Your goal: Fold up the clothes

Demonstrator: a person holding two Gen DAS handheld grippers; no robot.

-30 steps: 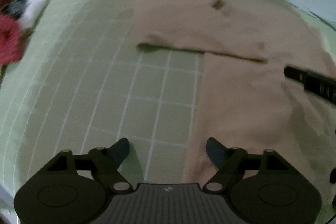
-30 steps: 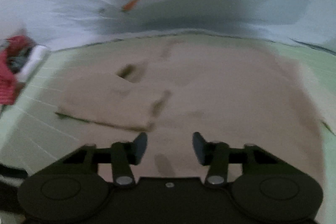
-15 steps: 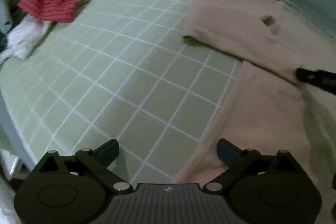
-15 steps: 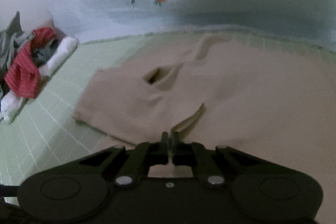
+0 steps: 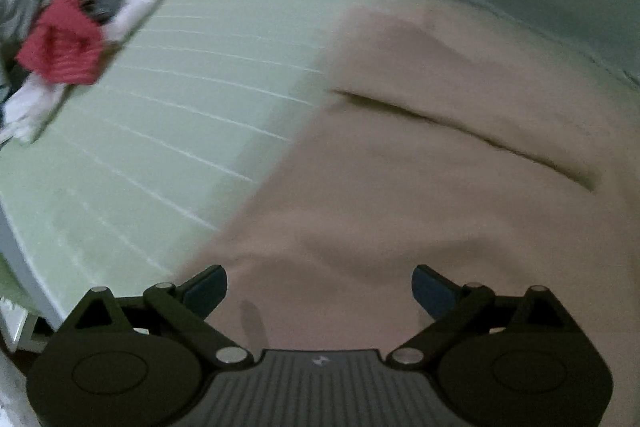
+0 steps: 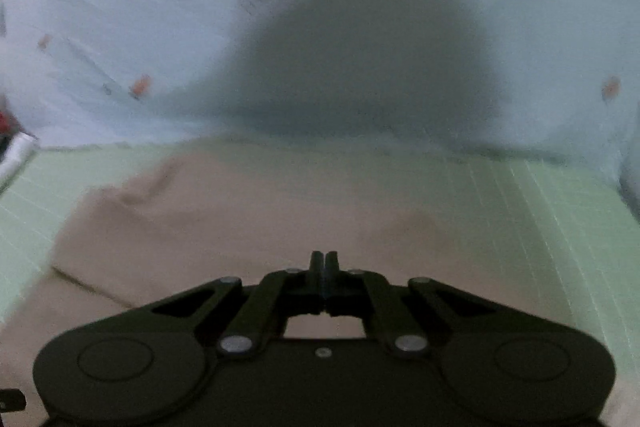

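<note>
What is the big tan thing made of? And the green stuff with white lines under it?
The tan garment looks like soft, matte woven or knit cloth: it lies limp, with a folded edge and gentle wrinkles. The green checked sheet looks like thin, matte fabric too, stretched flat; the blur hides its weave.

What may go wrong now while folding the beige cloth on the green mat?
1. The right tool is shut, but whether it holds the beige garment is unclear; the fold may fail.
2. The left tool is open, holding nothing, so the garment may slide on the green checked mat.
</note>
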